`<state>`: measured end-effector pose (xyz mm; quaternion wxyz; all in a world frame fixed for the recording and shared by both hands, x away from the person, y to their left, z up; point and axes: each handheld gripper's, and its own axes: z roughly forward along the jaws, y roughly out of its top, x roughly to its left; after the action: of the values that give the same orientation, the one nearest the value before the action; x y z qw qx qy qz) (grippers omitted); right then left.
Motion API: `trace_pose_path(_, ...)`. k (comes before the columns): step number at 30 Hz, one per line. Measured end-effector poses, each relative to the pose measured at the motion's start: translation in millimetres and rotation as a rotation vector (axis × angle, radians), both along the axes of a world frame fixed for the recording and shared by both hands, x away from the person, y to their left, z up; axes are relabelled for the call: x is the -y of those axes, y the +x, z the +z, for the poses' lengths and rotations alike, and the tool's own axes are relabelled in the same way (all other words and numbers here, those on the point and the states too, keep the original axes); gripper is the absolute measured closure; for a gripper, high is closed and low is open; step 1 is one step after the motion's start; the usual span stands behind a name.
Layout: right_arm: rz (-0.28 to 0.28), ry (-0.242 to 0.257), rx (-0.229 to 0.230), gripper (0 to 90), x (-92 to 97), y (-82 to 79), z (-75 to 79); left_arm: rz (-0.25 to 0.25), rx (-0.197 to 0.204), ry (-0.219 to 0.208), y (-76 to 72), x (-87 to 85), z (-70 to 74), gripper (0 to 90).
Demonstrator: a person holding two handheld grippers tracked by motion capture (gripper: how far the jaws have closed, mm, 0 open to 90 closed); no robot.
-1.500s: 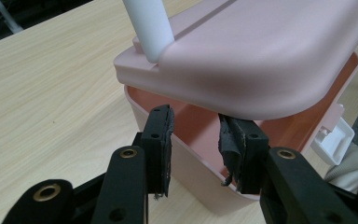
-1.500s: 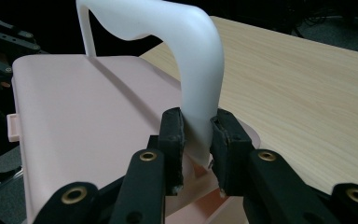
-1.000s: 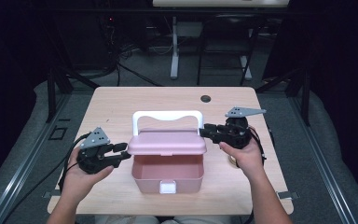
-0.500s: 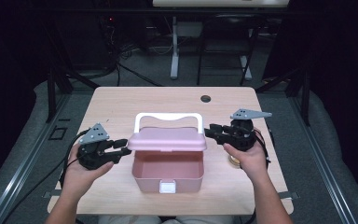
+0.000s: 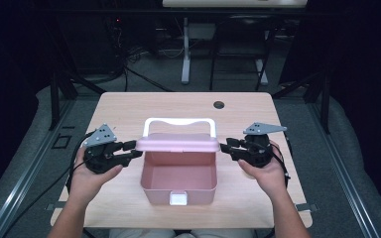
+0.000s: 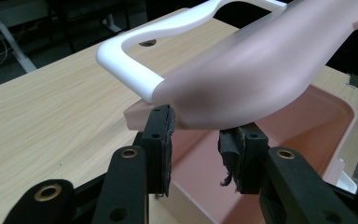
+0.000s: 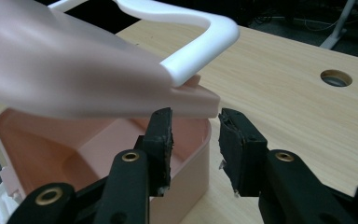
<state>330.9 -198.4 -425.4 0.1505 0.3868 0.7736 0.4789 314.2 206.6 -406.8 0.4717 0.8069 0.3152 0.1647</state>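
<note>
A pink plastic box point(image 5: 178, 191) stands open at the table's near middle. Its pink lid point(image 5: 178, 145) is tipped up over the back wall, with the white handle point(image 5: 178, 120) behind it. My left gripper point(image 5: 135, 148) reaches in from the left. In the left gripper view its pads sit against the lid's rounded end point(image 6: 261, 70), so my left gripper point(image 6: 196, 140) is shut on it. My right gripper point(image 5: 224, 146) is at the lid's right end. In the right gripper view the lid's corner point(image 7: 200, 100) lies between the jaws of my right gripper point(image 7: 195, 135), with a gap to one pad.
The box rests on a light wooden table point(image 5: 129, 109) with a round cable hole point(image 5: 219, 105) near the far edge. A white latch point(image 5: 178, 199) is on the box's front wall. Dark floor, cables and table legs lie beyond.
The lid has tipped further up and back, so more of the box's inside shows. Both hands have stayed almost in place at the lid's ends.
</note>
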Motion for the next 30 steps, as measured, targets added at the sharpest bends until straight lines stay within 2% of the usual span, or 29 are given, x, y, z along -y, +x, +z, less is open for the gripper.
trace_pose_path(2,0.003,-0.006,-0.010,64.4,-2.3,-0.2,-2.4,-0.004,-0.001,-0.002,1.4,0.7,0.7,64.2)
trace_pose_path(3,-0.005,-0.018,-0.010,64.4,-4.0,0.1,-3.8,-0.005,-0.001,0.019,3.7,1.2,1.3,64.2)
trace_pose_path(5,-0.013,-0.050,-0.011,63.9,-7.0,0.9,-6.0,-0.007,0.001,0.011,5.4,1.4,2.2,64.5)
trace_pose_path(9,0.024,-0.068,-0.032,63.5,-9.3,-0.5,-5.3,0.004,0.012,0.022,7.6,3.1,4.1,65.6)
trace_pose_path(13,0.036,-0.040,-0.029,62.5,-13.0,0.4,-3.0,0.017,0.017,0.021,9.0,4.0,6.8,67.1)
trace_pose_path(18,0.017,-0.073,-0.007,62.7,-24.5,4.3,-5.0,0.019,0.008,0.010,13.0,3.4,9.3,67.3)
trace_pose_path(22,-0.008,-0.067,0.001,64.5,-27.6,9.6,-6.2,0.024,-0.001,-0.011,18.4,2.2,10.3,68.3)
trace_pose_path(26,-0.017,-0.038,-0.007,66.4,-26.5,15.4,-6.3,0.027,0.000,0.012,21.8,4.2,14.8,69.2)
trace_pose_path(30,-0.019,-0.031,-0.007,67.9,-25.5,19.4,-4.9,0.041,0.007,0.011,25.7,5.9,17.8,70.1)
